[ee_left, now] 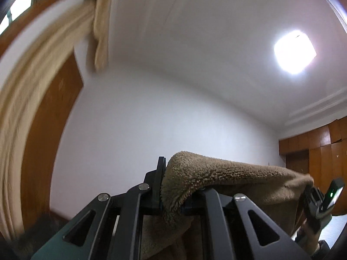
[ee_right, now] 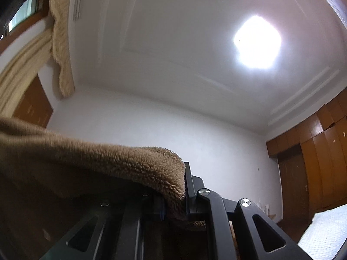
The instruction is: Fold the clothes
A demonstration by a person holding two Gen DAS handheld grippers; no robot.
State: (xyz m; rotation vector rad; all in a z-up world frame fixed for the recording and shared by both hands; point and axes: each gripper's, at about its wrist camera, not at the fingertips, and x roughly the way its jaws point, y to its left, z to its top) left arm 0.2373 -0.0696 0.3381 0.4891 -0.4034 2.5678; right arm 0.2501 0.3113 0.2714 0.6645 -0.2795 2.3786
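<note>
Left wrist view shows my left fingers point(ee_left: 173, 195) clamped on a fleecy brown garment point(ee_left: 227, 179), which stretches across to my right fingers point(ee_right: 175, 197), also pinching its edge. Both grips catch only a thin margin, so I judge the heavy fleece could slip free if pulled taut. Everything below is hidden: the hanging body, any surface, and which part I hold.
</note>
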